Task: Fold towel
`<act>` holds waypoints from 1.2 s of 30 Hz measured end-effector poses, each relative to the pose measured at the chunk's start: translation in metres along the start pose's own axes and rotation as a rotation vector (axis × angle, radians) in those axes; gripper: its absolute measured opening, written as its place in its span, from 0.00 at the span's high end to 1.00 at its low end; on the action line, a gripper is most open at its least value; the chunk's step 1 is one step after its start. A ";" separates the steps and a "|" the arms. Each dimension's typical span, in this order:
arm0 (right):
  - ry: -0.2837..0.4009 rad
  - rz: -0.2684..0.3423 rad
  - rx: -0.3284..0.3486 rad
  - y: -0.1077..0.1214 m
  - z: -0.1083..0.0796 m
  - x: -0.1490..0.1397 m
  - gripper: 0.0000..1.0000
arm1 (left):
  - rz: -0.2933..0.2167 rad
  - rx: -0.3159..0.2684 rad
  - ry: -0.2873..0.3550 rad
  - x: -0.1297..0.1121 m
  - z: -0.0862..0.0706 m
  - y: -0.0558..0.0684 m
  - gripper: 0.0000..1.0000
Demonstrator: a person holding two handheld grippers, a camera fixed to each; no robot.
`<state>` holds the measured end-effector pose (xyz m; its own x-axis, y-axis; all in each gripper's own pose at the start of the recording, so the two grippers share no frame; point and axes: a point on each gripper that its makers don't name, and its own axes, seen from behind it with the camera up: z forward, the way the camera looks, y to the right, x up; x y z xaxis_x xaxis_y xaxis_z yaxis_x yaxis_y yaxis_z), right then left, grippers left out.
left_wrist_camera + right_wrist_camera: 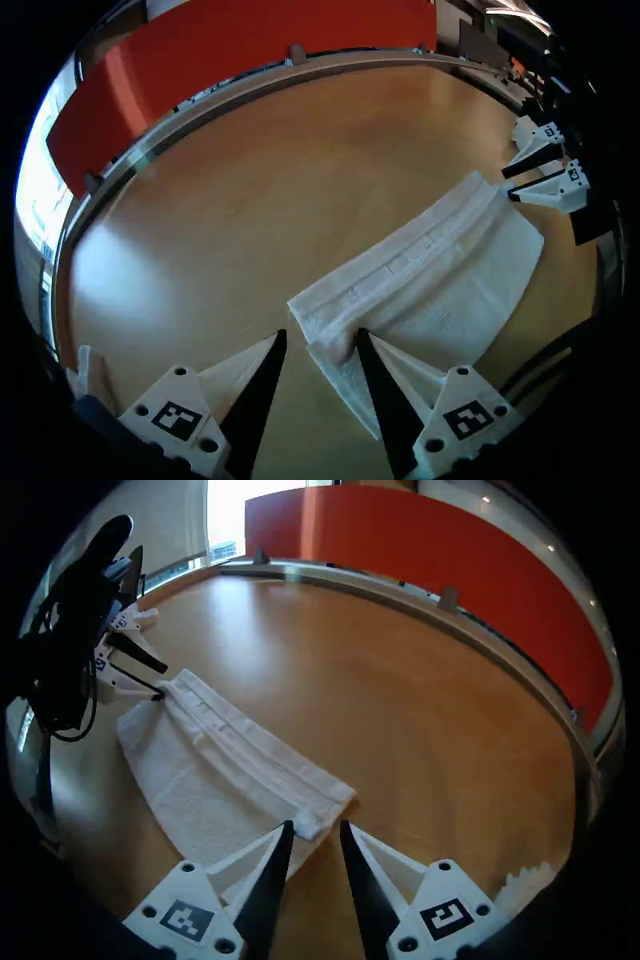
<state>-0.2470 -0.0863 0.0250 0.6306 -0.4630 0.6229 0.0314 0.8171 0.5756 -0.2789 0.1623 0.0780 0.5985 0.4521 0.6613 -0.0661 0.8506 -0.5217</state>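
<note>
Wood-tone table [240,200] w/ 1 white towel [432,280] lying flat on it, partly folded.

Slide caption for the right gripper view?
Open right gripper at the near corner of the folded towel on a wooden table; left gripper at its far end.

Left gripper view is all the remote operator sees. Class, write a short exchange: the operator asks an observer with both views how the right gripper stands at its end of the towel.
Operator: Is the right gripper shut on its corner?
Observer: No. In the right gripper view the right gripper has its fingers apart, with the corner of the towel at the mouth of the gap.
Operator: Are both fingers over cloth?
Observer: One finger lies over the towel; the other is over bare table.
</note>
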 end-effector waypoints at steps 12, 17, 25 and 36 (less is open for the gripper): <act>0.030 0.038 -0.045 0.013 0.000 0.014 0.26 | -0.029 0.053 0.031 0.009 -0.010 -0.021 0.07; 0.038 0.036 -0.045 0.013 -0.004 0.016 0.16 | -0.039 0.049 0.037 0.008 -0.015 -0.022 0.07; 0.048 0.039 -0.042 0.006 -0.011 0.015 0.16 | -0.070 0.044 0.041 0.001 -0.024 -0.022 0.07; 0.050 0.040 -0.031 -0.019 -0.034 -0.005 0.16 | -0.114 0.037 0.021 -0.036 -0.043 -0.009 0.07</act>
<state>-0.2245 -0.0883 -0.0072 0.6695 -0.4131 0.6174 0.0289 0.8450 0.5340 -0.2657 0.1275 0.0359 0.6206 0.3463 0.7035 -0.0259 0.9058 -0.4230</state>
